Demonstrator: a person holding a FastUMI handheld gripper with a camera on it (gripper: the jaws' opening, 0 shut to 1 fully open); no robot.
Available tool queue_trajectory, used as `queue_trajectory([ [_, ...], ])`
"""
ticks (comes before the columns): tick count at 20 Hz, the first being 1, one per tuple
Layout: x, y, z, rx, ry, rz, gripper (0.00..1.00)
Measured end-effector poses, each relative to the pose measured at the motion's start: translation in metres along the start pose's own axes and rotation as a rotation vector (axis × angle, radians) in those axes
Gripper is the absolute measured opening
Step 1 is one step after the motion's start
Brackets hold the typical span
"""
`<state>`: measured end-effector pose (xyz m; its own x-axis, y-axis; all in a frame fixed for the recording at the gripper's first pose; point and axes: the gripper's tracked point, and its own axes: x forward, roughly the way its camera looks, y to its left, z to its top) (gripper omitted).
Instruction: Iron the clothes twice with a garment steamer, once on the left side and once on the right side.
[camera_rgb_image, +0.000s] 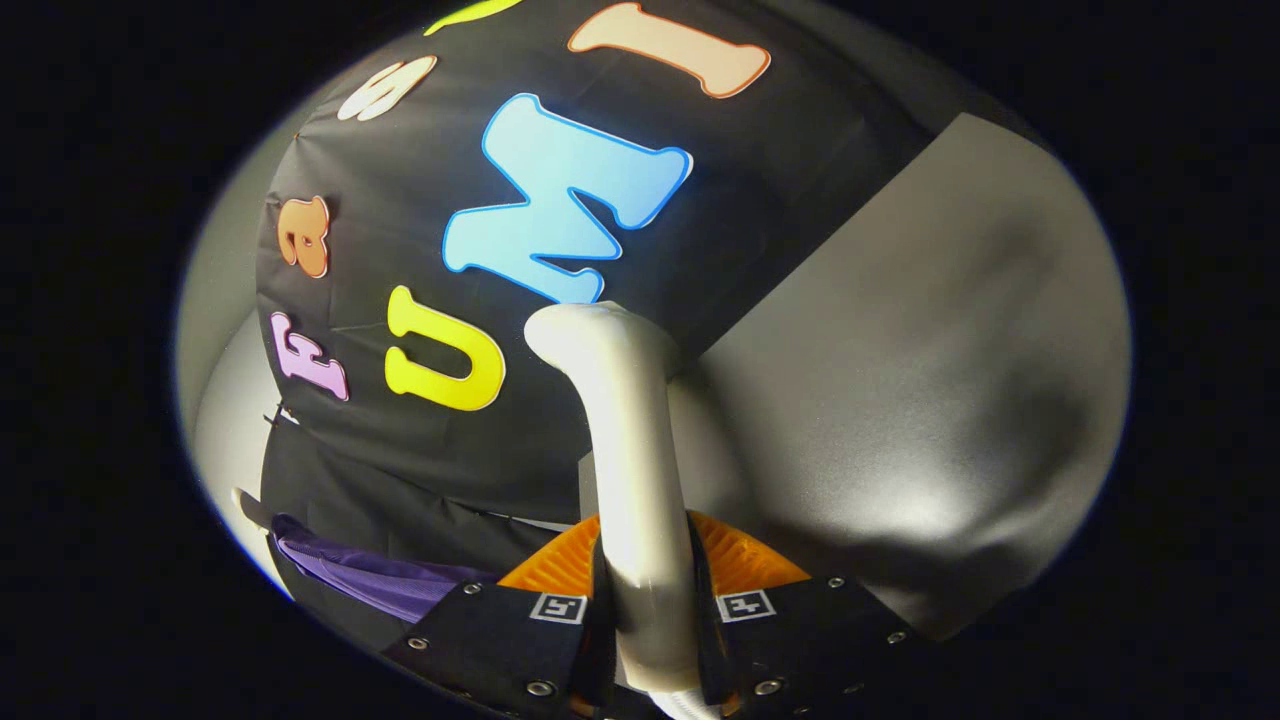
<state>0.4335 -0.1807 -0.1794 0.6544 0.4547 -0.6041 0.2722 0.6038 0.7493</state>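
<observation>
Two surfaces are seen beyond the gripper (650, 610): the black cloth wall (400, 430) of the booth, hung across the far side, and a plain grey panel (900, 380) beside it, smooth and lit so that a soft bright patch is thrown across its lower part. The view is strongly tilted, so the wall and panel are seen at a slant. A fold of purple cloth (370, 580) is seen low against the black wall, off to one side of the fingers; whether it is the garment cannot be told. The steamer (630, 470) is held between the two fingers, which are closed narrowly on its pale, glossy handle, one finger pressed to each side. The handle is carried straight ahead from the fingers and is bent over at its far end into a rounded head, set against the wall. Its surface is cream-white, and the light is caught along its length.
</observation>
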Motion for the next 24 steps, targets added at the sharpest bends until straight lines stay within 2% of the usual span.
queue_trajectory([
  [9, -0.052, 0.041, -0.056, -0.036, 0.015, 0.033, 0.32],
  [21, -0.118, 0.071, -0.171, -0.087, -0.095, -0.025, 0.32],
  [24, -0.13, 0.081, -0.196, -0.14, -0.138, -0.05, 0.32],
])
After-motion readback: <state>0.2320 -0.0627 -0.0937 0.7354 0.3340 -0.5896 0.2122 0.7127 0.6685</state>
